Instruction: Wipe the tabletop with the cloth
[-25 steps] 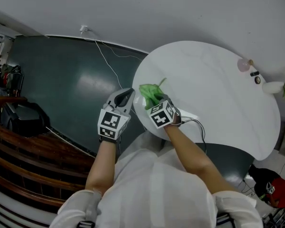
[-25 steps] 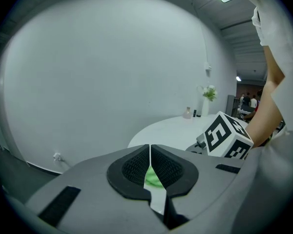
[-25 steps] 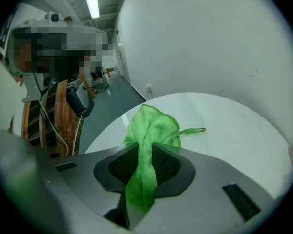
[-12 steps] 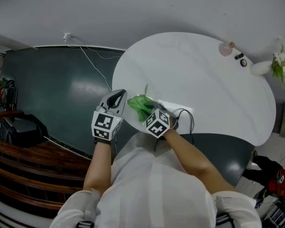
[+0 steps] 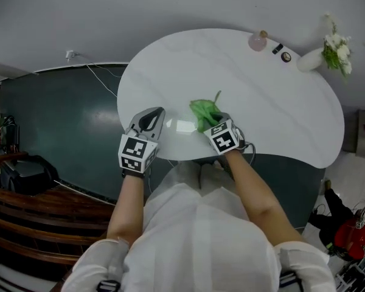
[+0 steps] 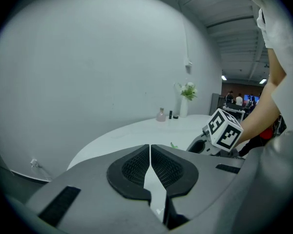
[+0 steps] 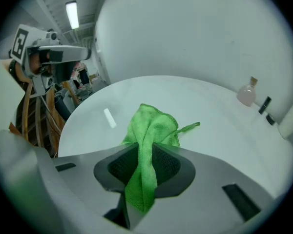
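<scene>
left: my left gripper (image 5: pixel 151 118) hangs over the near left rim of the round white tabletop (image 5: pixel 274 96). its own view shows the jaws drawn together with nothing between them (image 6: pixel 150 152), so it takes no part in the wiping.

centre: the green cloth (image 5: pixel 204 109) is pinched in my right gripper (image 5: pixel 210 120), near the front edge of the table and a little left of its middle. in the right gripper view the jaws are clamped on a fold of the cloth (image 7: pixel 154 126), which runs down between the pads. the rest bunches ahead of the tips and appears to rest on the white top (image 7: pixel 210 106). a thin loop of the cloth points away to the far right.

step in hand, as i judge it: a wiping stroke across the near part of the top. only a small bunched patch seems to meet the surface, so i would tip the right gripper lower to lay more cloth flat. i would press lightly and sweep in overlapping passes from the front edge toward the far side.

right: at the far rim stand a small pink bottle (image 5: pixel 258 40), two small dark items (image 5: pixel 282 53) and a white vase with flowers (image 5: pixel 310 59). they are well apart from the cloth now. passes that reach that rim should slow and go around them, since a dragged cloth could topple the bottle or the vase.
</scene>
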Demonstrator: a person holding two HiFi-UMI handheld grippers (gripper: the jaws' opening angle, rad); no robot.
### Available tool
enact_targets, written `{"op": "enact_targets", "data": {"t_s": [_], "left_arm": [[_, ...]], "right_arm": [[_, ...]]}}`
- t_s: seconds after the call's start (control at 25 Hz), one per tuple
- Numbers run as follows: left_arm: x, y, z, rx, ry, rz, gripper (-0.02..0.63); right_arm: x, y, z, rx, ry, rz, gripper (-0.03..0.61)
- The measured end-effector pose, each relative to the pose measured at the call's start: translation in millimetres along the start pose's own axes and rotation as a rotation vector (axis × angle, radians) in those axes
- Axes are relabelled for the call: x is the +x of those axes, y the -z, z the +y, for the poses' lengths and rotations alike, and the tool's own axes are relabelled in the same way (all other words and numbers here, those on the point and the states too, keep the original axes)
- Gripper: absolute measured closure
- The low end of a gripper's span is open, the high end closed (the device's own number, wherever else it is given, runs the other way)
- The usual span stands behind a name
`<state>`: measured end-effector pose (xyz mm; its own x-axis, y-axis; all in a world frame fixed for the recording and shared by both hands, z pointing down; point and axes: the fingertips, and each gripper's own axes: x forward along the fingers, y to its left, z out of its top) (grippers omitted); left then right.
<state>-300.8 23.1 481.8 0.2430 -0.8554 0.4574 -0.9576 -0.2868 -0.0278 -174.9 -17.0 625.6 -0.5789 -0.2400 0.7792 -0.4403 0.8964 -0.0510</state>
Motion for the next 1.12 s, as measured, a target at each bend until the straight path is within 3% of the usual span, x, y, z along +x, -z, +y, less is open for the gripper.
{"op": "enact_targets", "data": {"t_s": [0.32,0.56,0.8,1.12], "left_arm": [[4.3,-4.9,-65.0,0.028,-0.026,-0.002,0.589],[-8.0,6.3,-88.2,-0.008,-0.083,0.007,0.589],[-37.8,21.0,-90.5,-0.051,-0.115,0.033,0.589],[-82.7,63.3,-53.0,-0.101,-0.132,0.058,0.589]], "right_arm": [[-81.2,98.3,-122.8,0.231,0.201,0.009,0.495],[-132.1,166.0,-162.3,0.340,0.299,0.031,0.495],[-156.2,200.0,-149.1,0.430,0.360,0.044,0.495],[-118.2,154.7,-65.9,0.395,0.305,0.029,0.495]]}}
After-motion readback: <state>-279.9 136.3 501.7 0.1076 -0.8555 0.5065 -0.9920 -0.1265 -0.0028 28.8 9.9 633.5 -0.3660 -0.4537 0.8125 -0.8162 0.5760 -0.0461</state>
